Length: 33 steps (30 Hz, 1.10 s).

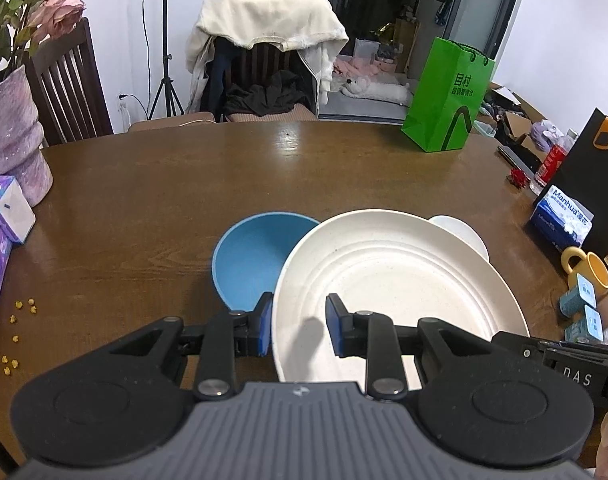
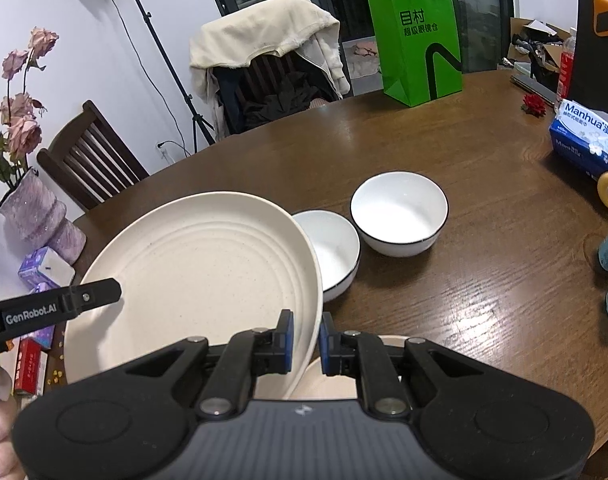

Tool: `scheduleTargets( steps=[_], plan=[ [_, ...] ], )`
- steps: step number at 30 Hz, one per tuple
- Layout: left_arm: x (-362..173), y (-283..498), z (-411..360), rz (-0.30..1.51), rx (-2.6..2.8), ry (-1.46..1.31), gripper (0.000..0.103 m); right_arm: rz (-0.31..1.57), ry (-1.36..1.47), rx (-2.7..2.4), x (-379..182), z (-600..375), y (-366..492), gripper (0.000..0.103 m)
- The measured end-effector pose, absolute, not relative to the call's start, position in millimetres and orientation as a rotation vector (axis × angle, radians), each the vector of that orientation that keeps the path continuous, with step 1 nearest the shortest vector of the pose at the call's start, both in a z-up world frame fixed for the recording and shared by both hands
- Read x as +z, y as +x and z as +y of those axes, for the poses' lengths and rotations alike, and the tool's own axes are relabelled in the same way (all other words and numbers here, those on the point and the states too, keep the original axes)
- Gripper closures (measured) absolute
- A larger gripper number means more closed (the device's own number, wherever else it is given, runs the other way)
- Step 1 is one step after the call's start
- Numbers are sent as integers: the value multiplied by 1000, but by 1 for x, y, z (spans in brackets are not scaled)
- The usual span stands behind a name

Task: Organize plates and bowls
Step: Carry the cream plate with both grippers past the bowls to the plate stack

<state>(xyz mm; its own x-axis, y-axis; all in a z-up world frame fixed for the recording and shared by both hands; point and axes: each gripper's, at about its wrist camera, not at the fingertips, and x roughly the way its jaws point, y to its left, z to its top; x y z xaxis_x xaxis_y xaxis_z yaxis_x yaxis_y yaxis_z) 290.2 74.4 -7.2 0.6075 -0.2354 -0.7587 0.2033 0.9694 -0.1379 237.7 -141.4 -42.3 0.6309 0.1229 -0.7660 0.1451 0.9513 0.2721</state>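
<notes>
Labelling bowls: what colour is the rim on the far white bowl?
Black rim on the white bowl; right wrist view shows it best.

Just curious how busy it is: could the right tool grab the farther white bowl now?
Probably not yet. The right tool is shut on the rim of the cream plate, so it has nothing free to grab with. The farther white bowl stands in the open, with bare table before it.

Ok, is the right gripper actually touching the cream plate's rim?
Touching. In the right wrist view the right gripper has both blue pads closed on the rim of the cream plate, one on each face, with no gap showing.
</notes>
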Motion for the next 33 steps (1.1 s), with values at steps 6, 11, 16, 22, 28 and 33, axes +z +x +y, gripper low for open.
scheduleTargets(
  steps=[6,11,16,22,28,33],
  plan=[
    [-13,282,76,888,-261,-33,75,898,329,-16,-48,-142,229,90],
    [-18,276,76,895,-268,-32,75,903,326,-18,-53,-143,222,90],
    [-23,272,75,903,-273,-24,75,908,328,-19,-58,-144,217,90],
    [-32,267,72,923,-278,-18,75,921,326,-20,-68,-146,211,90],
    [-41,264,65,943,-283,-13,75,937,329,-25,-76,-149,205,90],
    [-49,262,59,958,-290,-7,75,950,331,-30,-82,-154,202,90]
  ],
)
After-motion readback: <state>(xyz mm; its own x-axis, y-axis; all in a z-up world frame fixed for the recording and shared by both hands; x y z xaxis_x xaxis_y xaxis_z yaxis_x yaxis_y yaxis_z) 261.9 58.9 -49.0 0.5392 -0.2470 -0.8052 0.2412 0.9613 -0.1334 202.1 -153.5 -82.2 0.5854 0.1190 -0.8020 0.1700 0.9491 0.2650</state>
